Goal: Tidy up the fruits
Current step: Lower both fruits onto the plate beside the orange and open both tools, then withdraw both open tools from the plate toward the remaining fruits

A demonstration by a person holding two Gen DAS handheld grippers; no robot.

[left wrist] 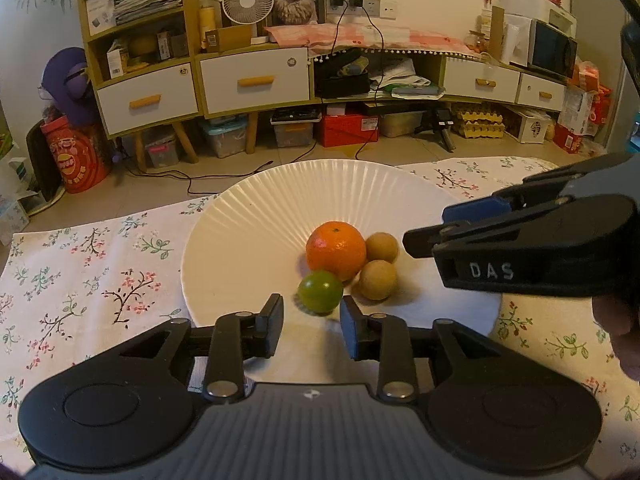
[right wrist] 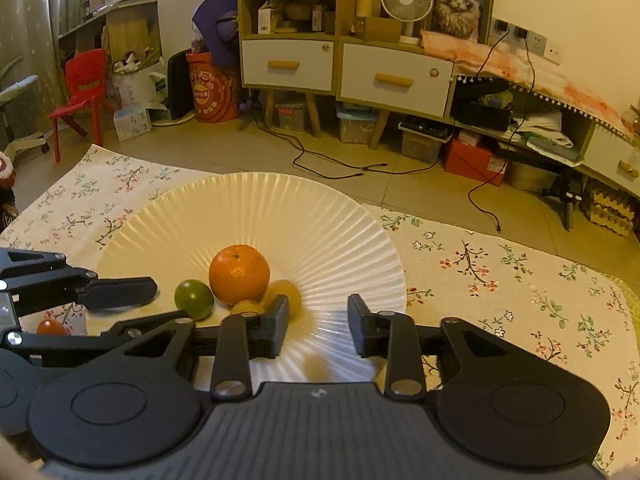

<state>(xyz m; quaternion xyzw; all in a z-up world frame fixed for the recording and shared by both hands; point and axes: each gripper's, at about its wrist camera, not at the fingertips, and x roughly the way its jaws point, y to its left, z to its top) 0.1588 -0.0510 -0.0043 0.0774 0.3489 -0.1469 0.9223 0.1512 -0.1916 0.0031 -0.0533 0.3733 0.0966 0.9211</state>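
Observation:
A white ribbed plate (left wrist: 280, 208) (right wrist: 300, 216) holds an orange (left wrist: 336, 250) (right wrist: 239, 274), a green lime (left wrist: 320, 291) (right wrist: 193, 299) and two brownish round fruits (left wrist: 378, 279) (right wrist: 286, 294) bunched together. My left gripper (left wrist: 312, 326) (right wrist: 160, 304) is open over the plate's near rim, and the lime lies just beyond its tips, untouched. My right gripper (right wrist: 318, 320) (left wrist: 440, 226) is open with only bare plate between its fingers. Its left finger (right wrist: 276, 322) sits right in front of the brownish fruits and hides part of them.
A flowered cloth (left wrist: 80, 272) (right wrist: 500, 280) covers the table under the plate. A small red fruit (right wrist: 52, 326) lies on the cloth to the left of the plate, behind the left gripper. Beyond the table are the floor, cables and a shelf unit with drawers (left wrist: 256, 80).

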